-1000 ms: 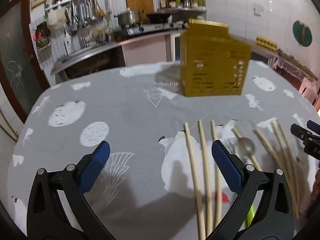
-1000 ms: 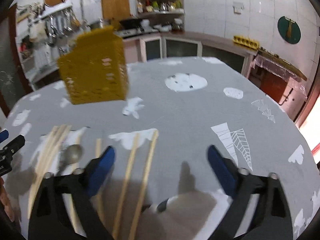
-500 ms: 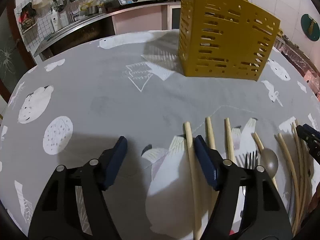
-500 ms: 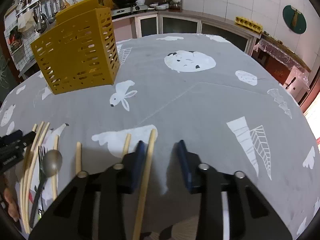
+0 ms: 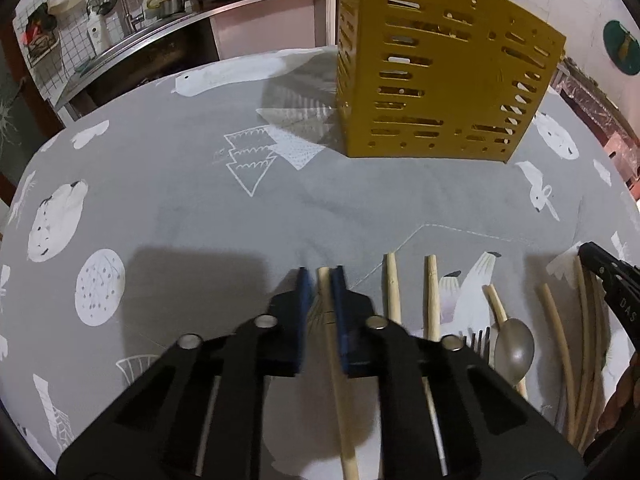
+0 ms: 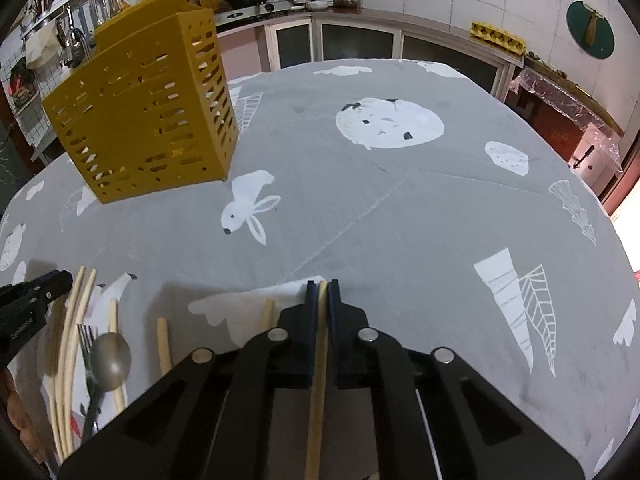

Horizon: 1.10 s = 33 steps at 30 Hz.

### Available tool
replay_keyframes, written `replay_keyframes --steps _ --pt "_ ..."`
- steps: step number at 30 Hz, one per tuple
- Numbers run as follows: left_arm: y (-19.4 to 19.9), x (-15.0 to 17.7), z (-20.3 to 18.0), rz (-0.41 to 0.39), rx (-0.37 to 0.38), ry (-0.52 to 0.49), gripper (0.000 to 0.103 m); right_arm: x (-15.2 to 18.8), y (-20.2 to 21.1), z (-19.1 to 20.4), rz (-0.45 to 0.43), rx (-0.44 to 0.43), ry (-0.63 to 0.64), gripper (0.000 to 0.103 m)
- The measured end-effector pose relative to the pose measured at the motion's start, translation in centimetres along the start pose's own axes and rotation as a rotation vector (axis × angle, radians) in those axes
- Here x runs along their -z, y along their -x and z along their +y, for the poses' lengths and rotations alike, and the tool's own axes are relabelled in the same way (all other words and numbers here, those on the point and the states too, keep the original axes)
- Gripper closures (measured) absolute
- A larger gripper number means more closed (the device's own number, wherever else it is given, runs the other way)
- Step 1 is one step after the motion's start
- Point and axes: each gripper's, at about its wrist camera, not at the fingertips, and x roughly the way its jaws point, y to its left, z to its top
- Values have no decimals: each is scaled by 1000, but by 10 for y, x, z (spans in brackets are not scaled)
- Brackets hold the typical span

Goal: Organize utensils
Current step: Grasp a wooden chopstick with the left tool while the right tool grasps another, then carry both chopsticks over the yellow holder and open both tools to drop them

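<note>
pale wooden chopstick (image 5: 332,332), thin, straight

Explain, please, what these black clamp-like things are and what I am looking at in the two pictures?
They are handheld two-finger grippers, one in each of a person's hands, each carrying a fisheye camera looking along its fingers. One picture is from the left gripper, the other from the right gripper. Each has just closed its blue pads on a chopstick: the left chopstick and the right chopstick. On the grey tablecloth lie more chopsticks, a spoon and a fork, with a yellow utensil holder behind.
</note>
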Motion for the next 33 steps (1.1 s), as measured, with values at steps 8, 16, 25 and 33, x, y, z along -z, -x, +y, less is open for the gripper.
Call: replay_keyframes --steps 8,16,25,33 --pt "17 1 10 -63 22 44 98 -15 35 11 -123 -61 20 98" --pt "69 -7 14 -245 34 61 98 -27 72 17 -269 -108 48 98" --pt "121 -3 19 -401 42 72 98 -29 101 13 -404 -149 42 98" --pt "165 12 15 -578 9 44 98 -16 141 13 -571 -154 53 98"
